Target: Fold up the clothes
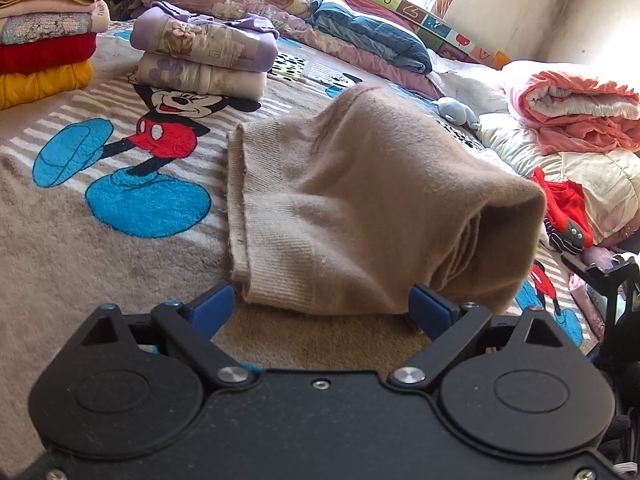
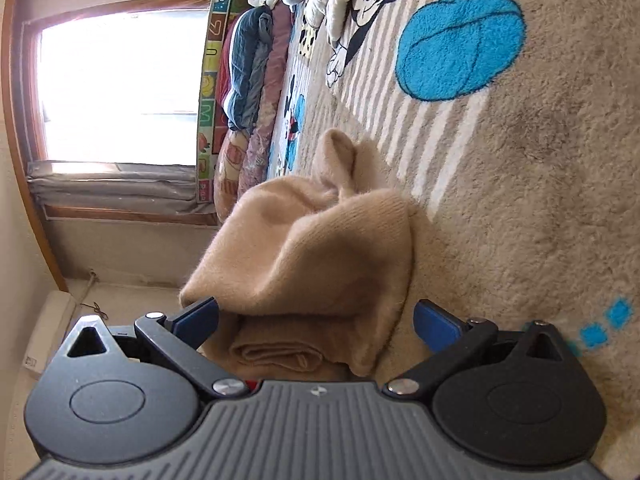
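Observation:
A tan knit sweater [image 1: 360, 208] lies partly folded on the Mickey Mouse blanket [image 1: 100, 264]; its ribbed hem faces left and its right end stands up in a thick hump. My left gripper [image 1: 324, 306] is open wide at the sweater's near edge, a blue pad beside each near corner. In the right wrist view, which is rolled sideways, the sweater [image 2: 320, 256] bulges between the fingers of my right gripper [image 2: 318, 318]. That gripper is open, with a gap showing beside one blue pad [image 2: 436, 322]. Part of the right gripper's black body [image 1: 600, 276] shows at the left view's right edge.
Two stacks of folded clothes stand at the far left [image 1: 44, 40] and beside it [image 1: 204, 52]. Pillows and a blue quilt [image 1: 372, 36] line the wall. A pink blanket roll [image 1: 576, 108], a red garment [image 1: 564, 204] and a grey plush toy [image 1: 456, 110] lie to the right. A window [image 2: 116, 88] is beyond.

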Action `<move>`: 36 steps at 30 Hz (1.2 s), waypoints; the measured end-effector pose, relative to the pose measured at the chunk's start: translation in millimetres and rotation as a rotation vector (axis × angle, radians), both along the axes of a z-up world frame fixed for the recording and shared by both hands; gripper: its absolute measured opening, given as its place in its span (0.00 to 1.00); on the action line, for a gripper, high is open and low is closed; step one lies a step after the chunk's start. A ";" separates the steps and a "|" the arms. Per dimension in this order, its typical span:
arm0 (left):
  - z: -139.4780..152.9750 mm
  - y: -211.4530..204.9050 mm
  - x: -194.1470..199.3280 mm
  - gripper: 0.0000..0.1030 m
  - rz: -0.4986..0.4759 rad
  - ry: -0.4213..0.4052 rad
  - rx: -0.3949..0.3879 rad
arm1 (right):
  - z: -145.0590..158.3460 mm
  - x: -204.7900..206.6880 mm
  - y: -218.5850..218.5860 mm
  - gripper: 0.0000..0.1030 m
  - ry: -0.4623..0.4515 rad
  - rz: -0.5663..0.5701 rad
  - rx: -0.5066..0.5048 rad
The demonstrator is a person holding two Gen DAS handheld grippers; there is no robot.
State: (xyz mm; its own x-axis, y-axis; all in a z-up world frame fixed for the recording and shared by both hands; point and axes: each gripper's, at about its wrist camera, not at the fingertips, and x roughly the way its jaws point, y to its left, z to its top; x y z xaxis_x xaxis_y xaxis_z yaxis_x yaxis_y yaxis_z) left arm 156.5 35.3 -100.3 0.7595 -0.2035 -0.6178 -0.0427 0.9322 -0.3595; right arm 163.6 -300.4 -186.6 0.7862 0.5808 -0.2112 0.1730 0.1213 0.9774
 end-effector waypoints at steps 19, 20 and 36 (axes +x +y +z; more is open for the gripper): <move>-35.7 -3.2 24.5 0.48 0.003 -0.005 0.077 | -31.4 51.4 14.8 0.41 -0.045 -0.057 0.133; -35.5 -3.1 23.5 0.34 -0.005 -0.013 0.066 | -29.9 51.5 13.4 0.40 -0.055 -0.060 0.127; -24.3 -101.9 -38.5 0.00 -0.554 -0.132 -0.034 | -12.0 64.8 -49.8 0.28 -0.171 -0.118 0.069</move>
State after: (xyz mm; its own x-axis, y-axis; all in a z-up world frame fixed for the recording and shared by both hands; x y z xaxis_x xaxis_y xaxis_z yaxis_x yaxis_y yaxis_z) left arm 118.0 -66.6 -124.6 0.6043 -0.6116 -0.5107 0.4966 0.7903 -0.3588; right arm 228.4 -350.2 -198.6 0.8705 0.4911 -0.0313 0.0125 0.0415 0.9991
